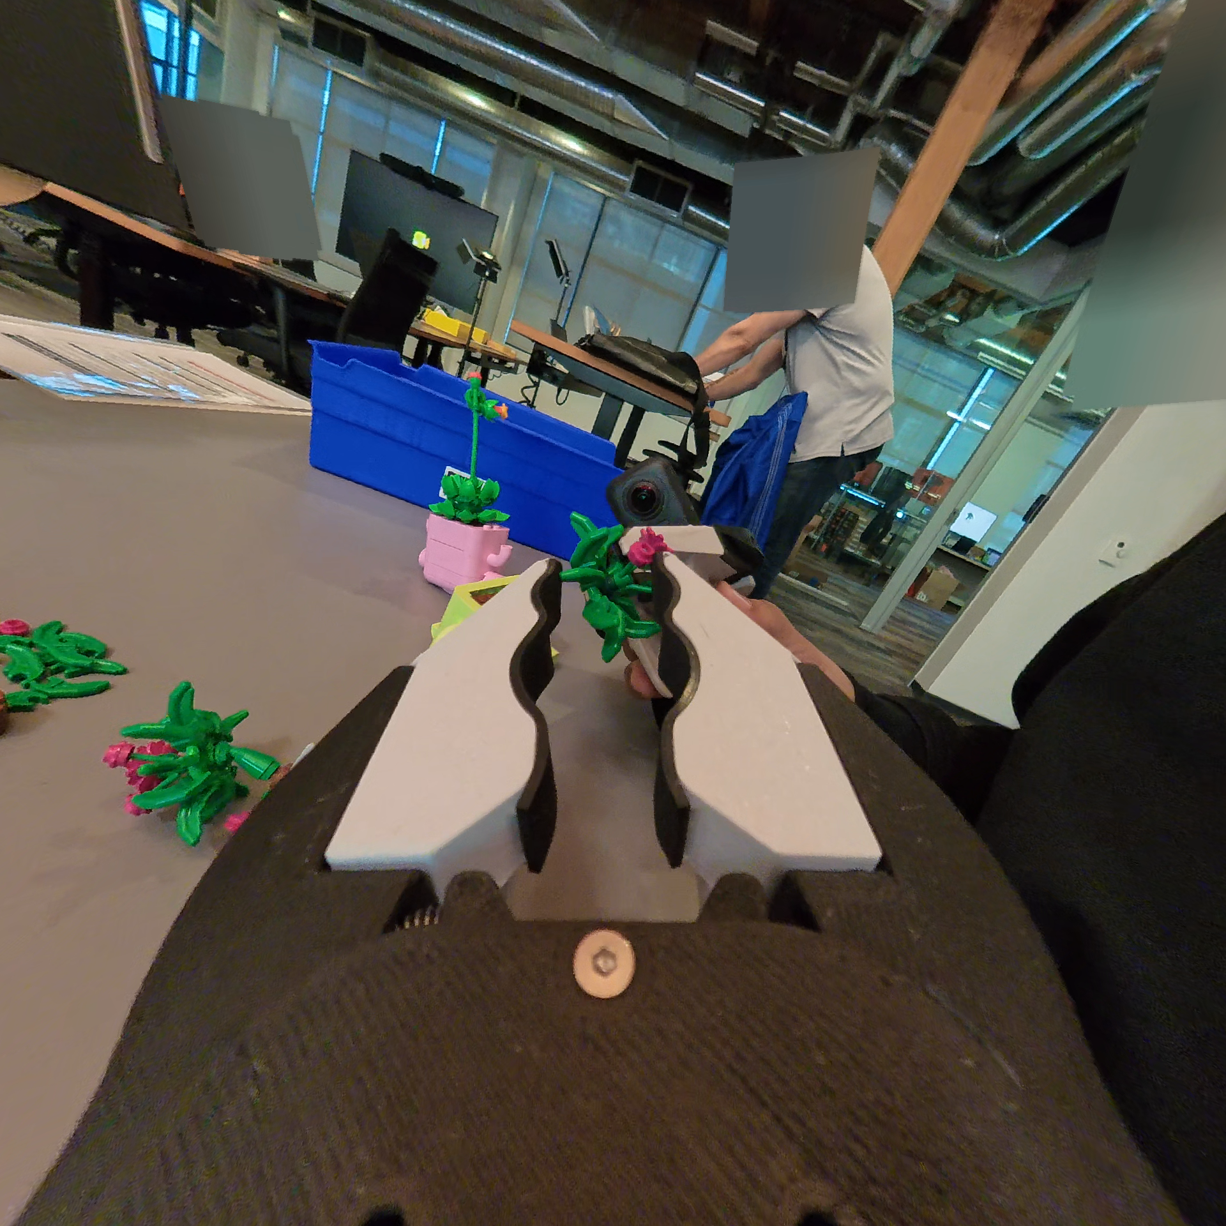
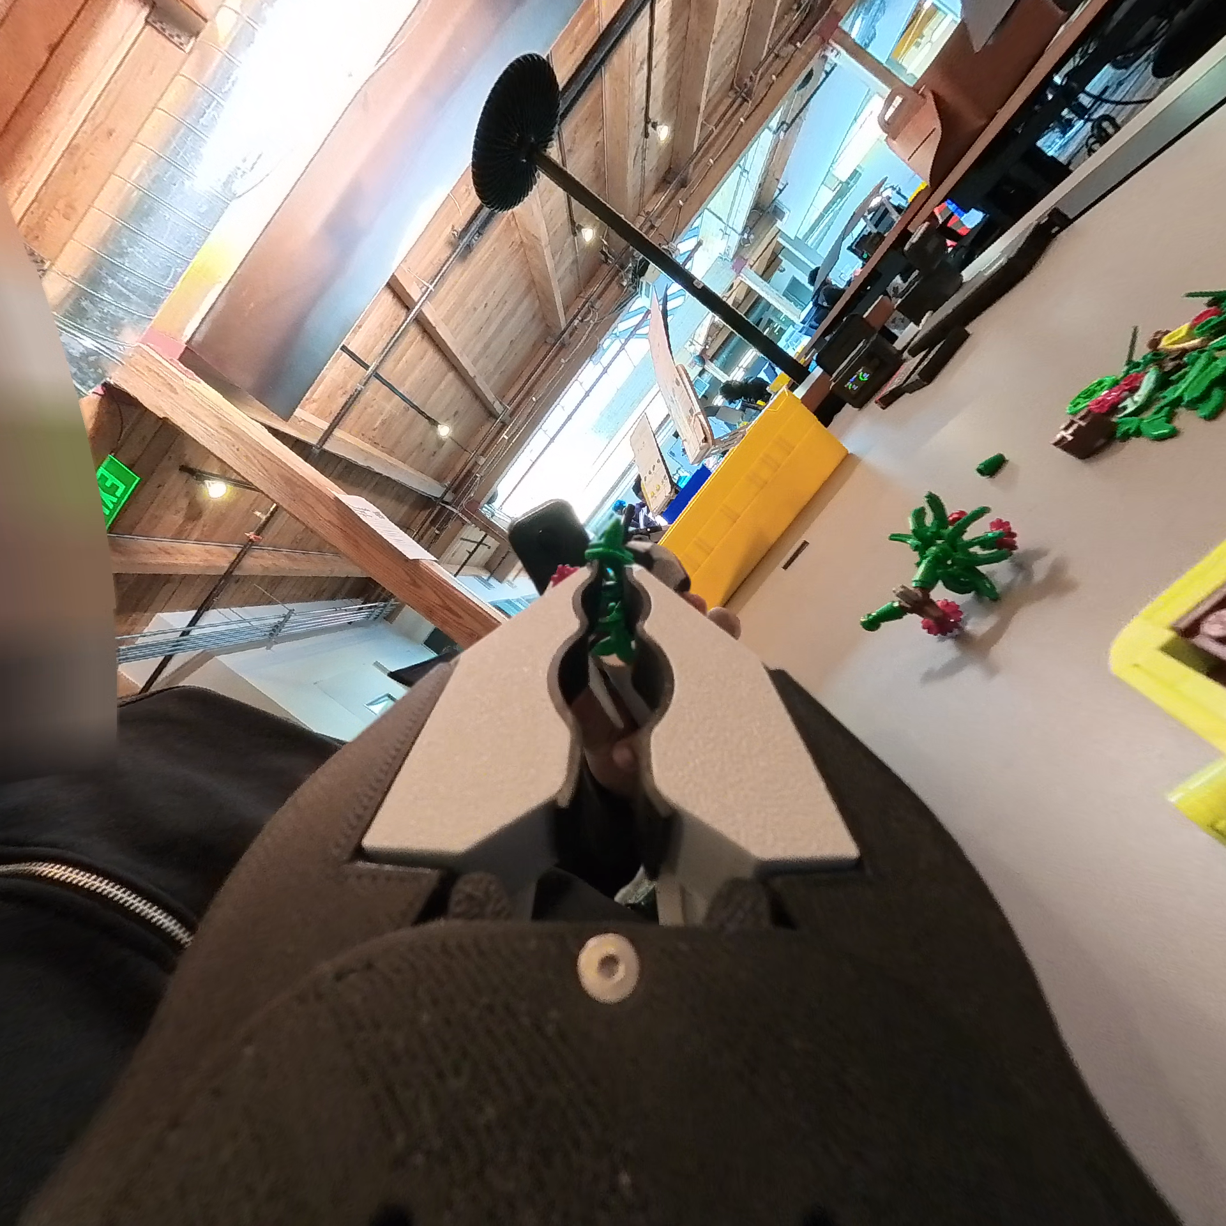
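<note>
My right gripper (image 2: pixel 612 585) is shut on a green toy plant sprig (image 2: pixel 610 610) and holds it in the air above the grey table (image 2: pixel 862 696). In the left wrist view the sprig (image 1: pixel 607 597) carries a pink flower and sits right at the tips of my left gripper (image 1: pixel 607 569), which is open, its jaws on either side of the leaves. The right gripper (image 1: pixel 630 594) comes in from the far right with its camera above it. A pink toy pot (image 1: pixel 464 554) holding a leafy plant with a tall stem stands just beyond.
A blue bin (image 1: pixel 411 431) stands behind the pot and a yellow-green tray (image 1: pixel 487 590) beside it. Loose green sprigs (image 1: pixel 186 763) lie on the table at the left. The right wrist view shows a yellow bin (image 2: pixel 749 504), another sprig (image 2: pixel 942 564) and a plant pile (image 2: pixel 1154 391). A person (image 1: pixel 836 371) stands far off. Both grippers' tips are close together, under 4 cm apart.
</note>
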The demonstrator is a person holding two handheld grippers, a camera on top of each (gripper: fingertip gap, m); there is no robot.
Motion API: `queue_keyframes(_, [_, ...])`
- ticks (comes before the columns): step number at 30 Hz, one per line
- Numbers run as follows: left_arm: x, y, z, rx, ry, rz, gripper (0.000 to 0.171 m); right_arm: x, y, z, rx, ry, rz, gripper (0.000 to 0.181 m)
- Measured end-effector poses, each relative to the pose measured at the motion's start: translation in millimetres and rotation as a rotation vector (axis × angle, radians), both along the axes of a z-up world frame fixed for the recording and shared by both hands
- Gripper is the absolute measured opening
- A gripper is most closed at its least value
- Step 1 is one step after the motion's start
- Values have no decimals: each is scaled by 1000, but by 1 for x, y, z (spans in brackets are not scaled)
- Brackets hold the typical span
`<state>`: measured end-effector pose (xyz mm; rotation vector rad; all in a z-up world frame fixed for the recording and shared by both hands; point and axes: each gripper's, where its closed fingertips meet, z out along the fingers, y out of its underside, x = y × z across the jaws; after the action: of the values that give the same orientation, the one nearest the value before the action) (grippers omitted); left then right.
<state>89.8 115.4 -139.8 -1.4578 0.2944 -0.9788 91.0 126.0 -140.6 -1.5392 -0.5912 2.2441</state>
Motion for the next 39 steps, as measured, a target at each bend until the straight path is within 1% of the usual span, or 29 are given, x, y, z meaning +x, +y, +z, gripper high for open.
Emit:
queue_keyframes(5, [-1,1,-2,-21,-19,-19,24,0,-1,-1,8,-4,4,3])
queue_keyframes(10, [3,-1,-5,-61,-55,-85,23,2,0,0,13,9,9,3])
queue_keyframes(15, [4,-3,-2,-62,-94,-116,19,3,-1,1,15,24,23,3])
queue_keyframes(18, [5,-5,1,-55,-127,-138,19,4,-4,4,13,50,37,3])
queue_keyframes(19, [6,-6,2,-55,-141,-149,22,4,-5,5,19,57,42,3])
queue_keyframes(21, [10,-5,-1,-92,-165,-180,40,4,-10,8,35,73,58,3])
queue_keyframes(22, [12,-7,0,-98,-177,-212,39,3,-11,9,41,78,55,3])
queue_keyframes(23, [13,-10,2,-93,-186,-235,33,3,-11,10,45,84,48,3])
queue_keyframes(24, [14,-13,4,-78,-192,-251,19,4,-9,10,46,85,42,3])
queue_keyframes(30, [12,-12,5,-44,-151,-214,18,5,-11,8,86,63,46,3])
queue_keyframes(33, [4,-9,6,-23,-136,-162,18,6,-5,7,117,46,-11,15])
queue_keyframes(37, [-5,-5,6,1,-88,-87,18,12,2,6,240,-14,-88,18])
queue_keyframes(39, [-5,-5,4,2,-61,-79,18,12,3,4,309,-45,-122,18])
